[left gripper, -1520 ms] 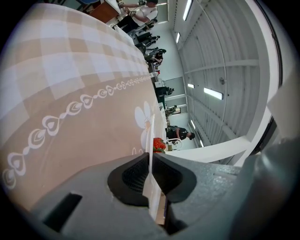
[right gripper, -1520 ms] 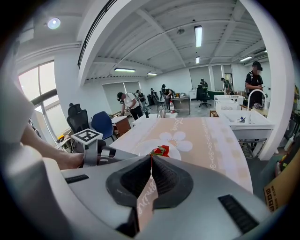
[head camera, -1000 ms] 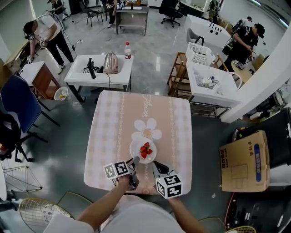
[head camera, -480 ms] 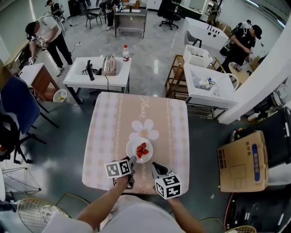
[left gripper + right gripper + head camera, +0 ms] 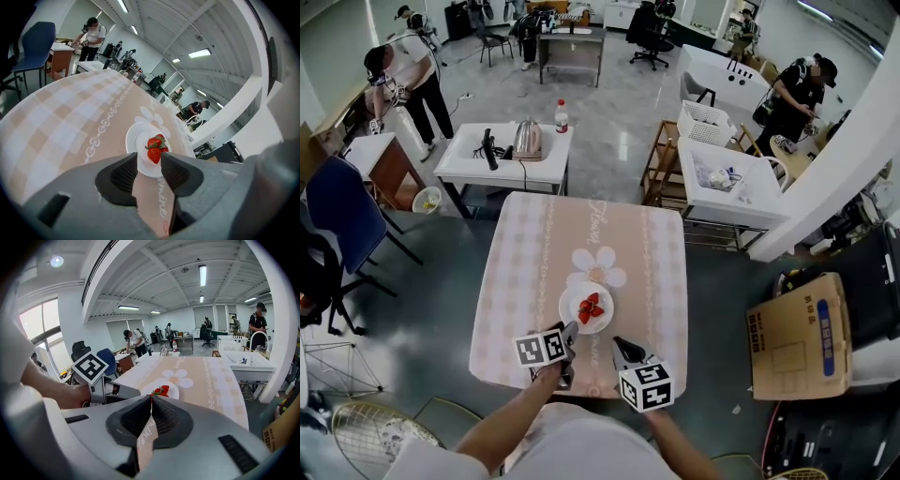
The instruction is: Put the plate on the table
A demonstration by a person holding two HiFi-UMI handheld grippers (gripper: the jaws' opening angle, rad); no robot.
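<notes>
White plate (image 5: 570,306) lies flat on the table (image 5: 520,272), face up, on the near half of the checked pink cloth and about midway between the left and right edges. It sits just on my side of the printed flower (image 5: 597,267). The plate is round, so it has no long axis to report; three strawberries (image 5: 592,307) sit clustered at its centre.

My left gripper (image 5: 570,333) points at the plate's near rim. Its jaws are opening and press on nothing — the rim lies just past the tips. My right gripper (image 5: 151,399) hovers just beside it, jaws pressed together at the tips and empty.

Clearance: bare cloth lies open to the left, right and far side of the plate. The near table edge is close behind both grippers — little room there.
</notes>
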